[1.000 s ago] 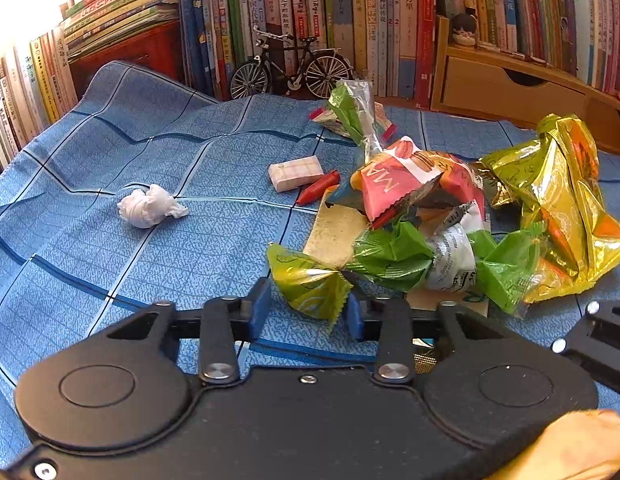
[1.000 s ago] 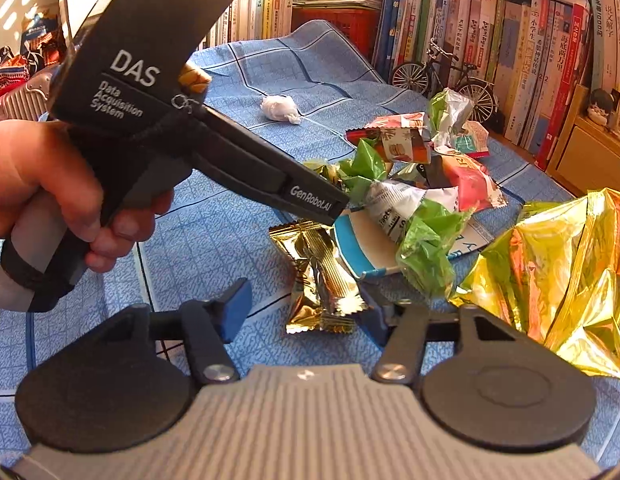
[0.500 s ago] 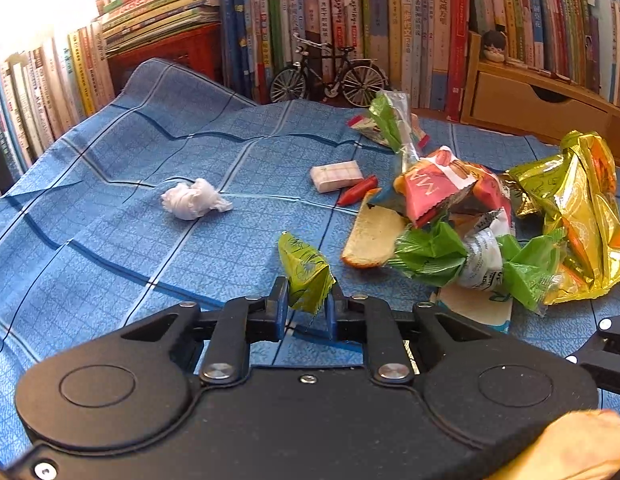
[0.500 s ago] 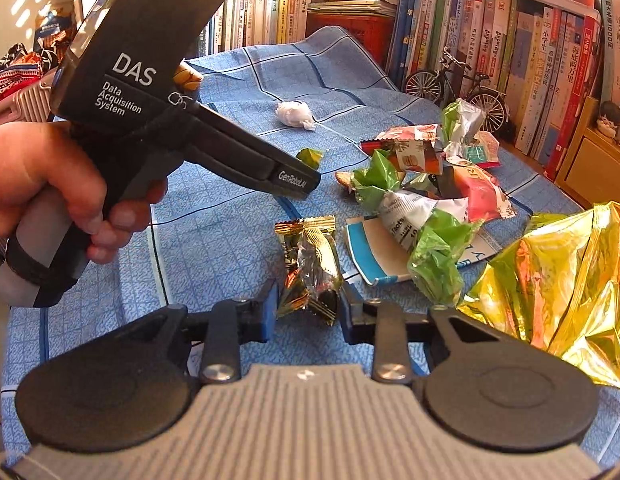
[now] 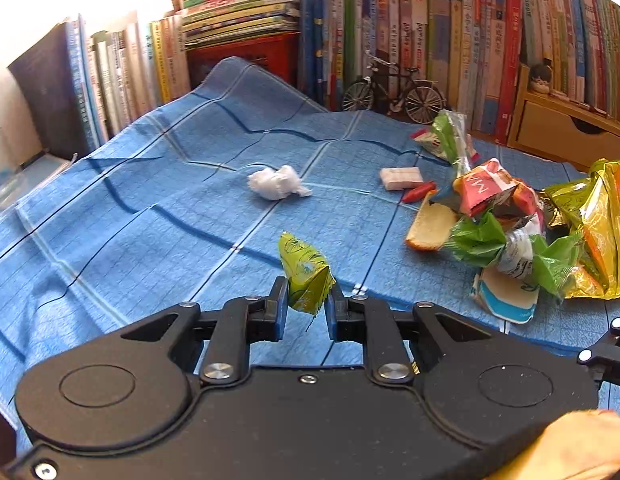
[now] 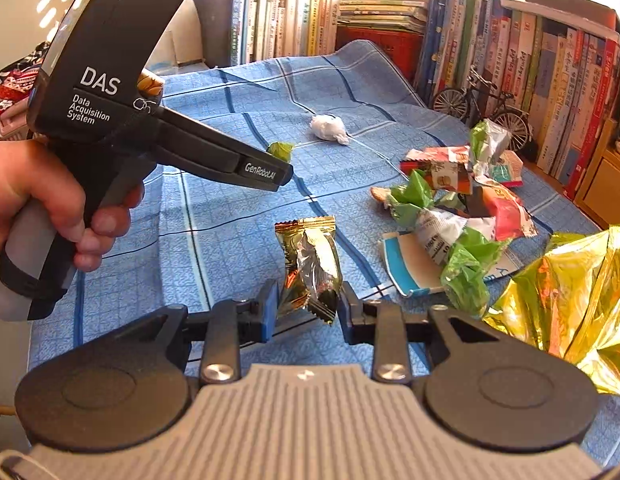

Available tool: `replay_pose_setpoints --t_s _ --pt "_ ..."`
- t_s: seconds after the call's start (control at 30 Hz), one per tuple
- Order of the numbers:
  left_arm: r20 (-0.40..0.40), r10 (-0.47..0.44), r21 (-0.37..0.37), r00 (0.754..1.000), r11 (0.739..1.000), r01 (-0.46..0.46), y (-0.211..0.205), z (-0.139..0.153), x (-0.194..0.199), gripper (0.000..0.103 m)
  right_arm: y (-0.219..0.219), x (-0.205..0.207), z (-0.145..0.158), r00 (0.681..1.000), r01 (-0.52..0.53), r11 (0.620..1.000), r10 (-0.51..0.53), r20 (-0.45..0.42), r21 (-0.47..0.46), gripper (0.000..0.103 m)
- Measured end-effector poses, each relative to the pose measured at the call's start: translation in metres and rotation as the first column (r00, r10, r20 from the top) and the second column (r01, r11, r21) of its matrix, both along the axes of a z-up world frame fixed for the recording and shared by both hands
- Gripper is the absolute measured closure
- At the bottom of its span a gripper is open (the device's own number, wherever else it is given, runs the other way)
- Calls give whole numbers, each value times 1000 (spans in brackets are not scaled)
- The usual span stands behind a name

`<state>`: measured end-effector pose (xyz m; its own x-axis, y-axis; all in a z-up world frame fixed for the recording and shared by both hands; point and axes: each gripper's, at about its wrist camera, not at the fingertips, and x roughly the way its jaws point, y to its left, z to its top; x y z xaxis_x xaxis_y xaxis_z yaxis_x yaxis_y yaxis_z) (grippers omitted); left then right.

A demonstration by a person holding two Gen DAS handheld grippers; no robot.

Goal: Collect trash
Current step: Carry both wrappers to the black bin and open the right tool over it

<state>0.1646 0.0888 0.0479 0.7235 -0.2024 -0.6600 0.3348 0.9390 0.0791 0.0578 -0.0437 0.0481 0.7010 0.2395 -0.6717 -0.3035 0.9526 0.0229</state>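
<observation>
My left gripper point(image 5: 307, 307) is shut on a small green wrapper point(image 5: 304, 266) and holds it above the blue checked cloth point(image 5: 158, 232). In the right wrist view that left gripper point(image 6: 284, 160) shows as a black tool in a person's hand point(image 6: 34, 196), with the green wrapper point(image 6: 280, 150) at its tip. My right gripper point(image 6: 308, 310) is shut on a gold and silver candy wrapper point(image 6: 310, 264). A heap of crumpled wrappers point(image 6: 450, 208) lies to the right, next to a large gold foil bag point(image 6: 578, 292). A white paper ball point(image 5: 276, 182) sits farther back.
Books point(image 5: 430, 40) line the back and left of the cloth. A model bicycle point(image 5: 392, 88) stands before them, and a wooden drawer unit point(image 5: 570, 132) is at the back right. A small white block point(image 5: 401, 177) and a red piece point(image 5: 419, 191) lie near the heap.
Both grippers have closed on their wrappers. The left one has lifted the green wrapper away from the heap, off to the left. The right one holds the gold wrapper almost in place.
</observation>
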Motion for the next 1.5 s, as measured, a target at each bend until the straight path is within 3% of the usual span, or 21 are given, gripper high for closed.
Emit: replay_pose_setpoints --t_s 0.3,0.6,0.77,1.07,1.27,1.5 --pt "29 123 -10 992 992 -123 39 15 -30 85 32 -10 7 993 -121 993 120 20 17 68" --pt "68 218 12 974 976 -219 81 30 -65 85 73 -29 15 956 -290 957 289 46 16 70" --pt "64 317 -14 946 948 -317 107 35 -88 85 89 -41 17 937 -348 937 347 41 22 71" --pt "77 410 -10 909 912 -411 140 40 -137 85 116 -63 23 895 -443 896 441 66 18 72" --pt "80 468 0 880 883 -470 164 40 -164 85 131 -84 27 841 -535 845 533 96 -8 72" --pt "84 558 -3 825 828 -560 191 43 -194 85 153 -91 19 797 -601 800 599 72 -6 72"
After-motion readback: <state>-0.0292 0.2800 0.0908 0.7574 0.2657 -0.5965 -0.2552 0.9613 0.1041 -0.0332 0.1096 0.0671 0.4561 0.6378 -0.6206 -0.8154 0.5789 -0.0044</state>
